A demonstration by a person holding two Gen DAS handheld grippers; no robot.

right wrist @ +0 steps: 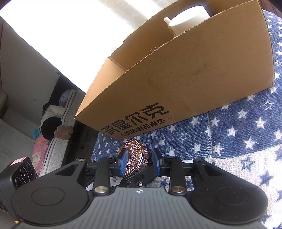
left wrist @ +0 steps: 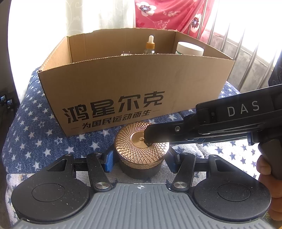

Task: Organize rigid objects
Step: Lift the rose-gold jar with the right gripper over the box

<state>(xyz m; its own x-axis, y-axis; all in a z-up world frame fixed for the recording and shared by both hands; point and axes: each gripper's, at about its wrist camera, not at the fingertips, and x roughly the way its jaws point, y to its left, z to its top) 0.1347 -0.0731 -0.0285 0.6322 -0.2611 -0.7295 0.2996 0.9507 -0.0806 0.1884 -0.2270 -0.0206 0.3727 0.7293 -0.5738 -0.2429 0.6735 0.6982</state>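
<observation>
A round jar with a gold lattice lid (left wrist: pixel 141 146) and dark body stands on the star-patterned cloth in front of a cardboard box (left wrist: pixel 137 88). My left gripper (left wrist: pixel 139 160) has its blue pads on both sides of the jar's body, closed on it. My right gripper (left wrist: pixel 147 141) reaches in from the right, its tip over the lid. In the right wrist view the right gripper (right wrist: pixel 139 162) has its blue pads on either side of the lid (right wrist: pixel 134 155). The box (right wrist: pixel 176 79) holds a dropper bottle (left wrist: pixel 150 45) and a white jar (left wrist: pixel 189 49).
The blue cloth with white stars (left wrist: pixel 35 133) covers the surface under the box. Metal window bars (left wrist: pixel 246 58) and a pink floral curtain (left wrist: pixel 167 15) stand behind the box. A mattress and floor clutter (right wrist: pixel 52 126) lie off the left edge in the right wrist view.
</observation>
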